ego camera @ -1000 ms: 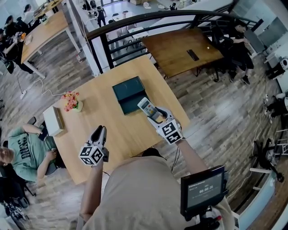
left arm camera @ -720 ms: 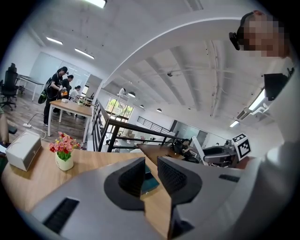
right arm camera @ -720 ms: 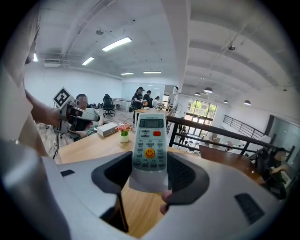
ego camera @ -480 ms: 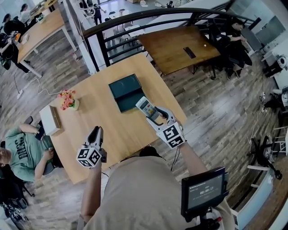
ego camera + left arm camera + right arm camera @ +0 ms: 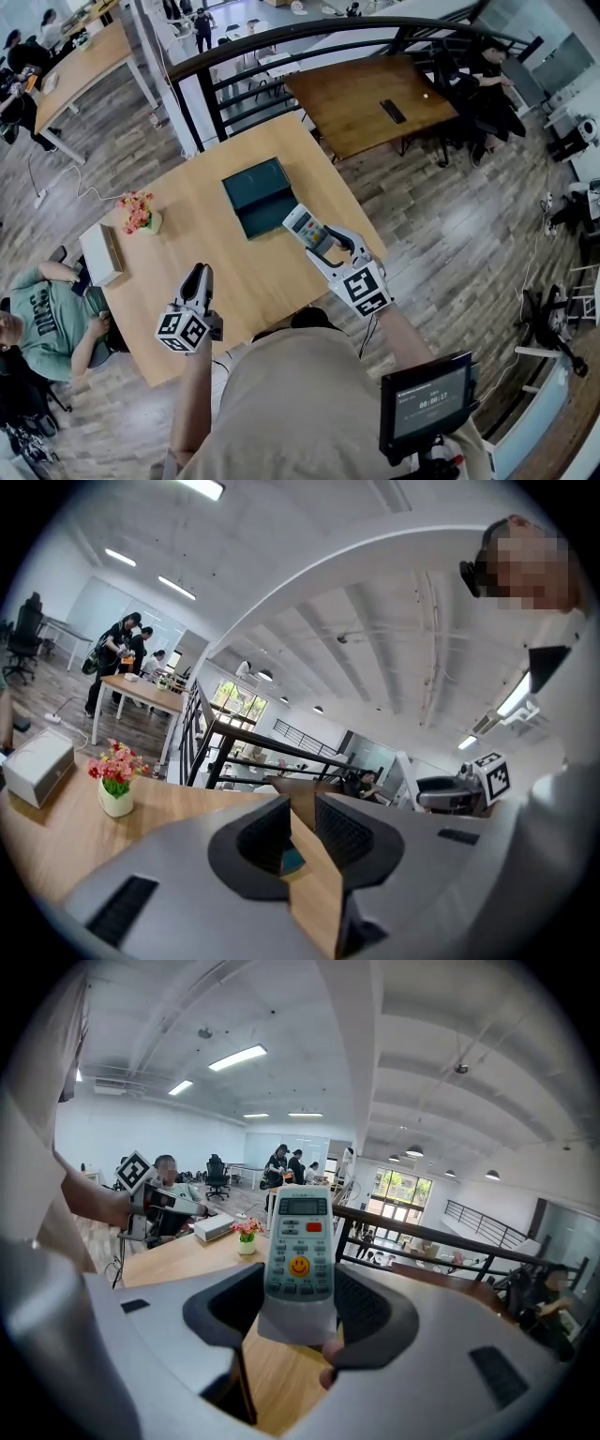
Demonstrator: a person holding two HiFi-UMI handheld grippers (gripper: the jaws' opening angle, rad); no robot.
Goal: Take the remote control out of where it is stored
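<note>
Above wooden table [image 5: 234, 277] in open office.
Clamps remote control [image 5: 302, 223] in right gripper [image 5: 323, 242]; left gripper [image 5: 199, 273] narrow, empty; teal box [image 5: 258, 192] corner hidden ahead.

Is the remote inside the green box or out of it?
Out. The right tool grips the remote and holds it up in the air, beside the box, not in it.

Left tool [image 5: 301, 810] ajar, seemingly empty
</note>
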